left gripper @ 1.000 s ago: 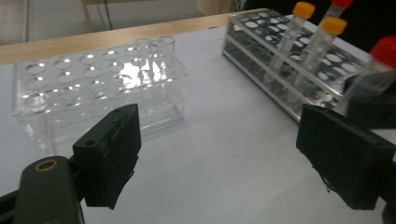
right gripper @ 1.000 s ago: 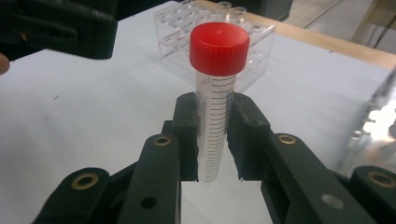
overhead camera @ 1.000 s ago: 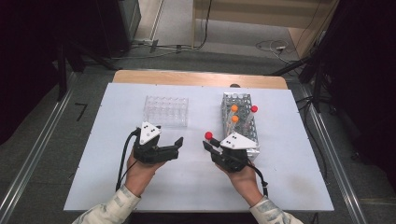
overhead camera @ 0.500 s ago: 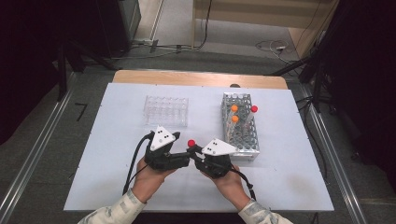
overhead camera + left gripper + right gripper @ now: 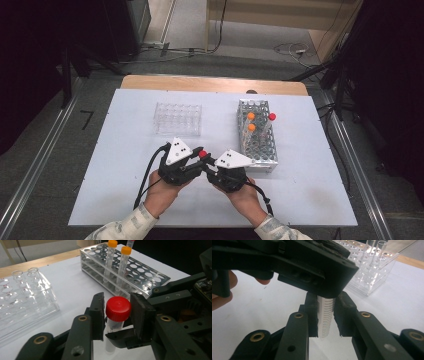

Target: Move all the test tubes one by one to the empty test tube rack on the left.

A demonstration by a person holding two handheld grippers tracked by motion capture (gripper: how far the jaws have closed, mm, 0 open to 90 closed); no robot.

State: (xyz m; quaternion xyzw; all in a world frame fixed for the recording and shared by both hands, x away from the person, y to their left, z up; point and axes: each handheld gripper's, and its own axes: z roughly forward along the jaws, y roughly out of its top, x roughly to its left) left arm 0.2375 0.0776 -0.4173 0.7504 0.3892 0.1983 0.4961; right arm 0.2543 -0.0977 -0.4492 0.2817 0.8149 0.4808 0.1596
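While our right gripper [image 5: 325,315] clamps the red-capped tube [image 5: 117,315] near the metal rack [image 5: 257,140], our left gripper's [image 5: 117,312] fingers have just been closing around its cap, not yet touching.

The left tongs [image 5: 117,315] have just been closing around the red cap [image 5: 118,308].

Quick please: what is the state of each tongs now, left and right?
Left tongs: have just been closing around the red cap, not clearly pressing yet.
Right tongs: shut on the tube.
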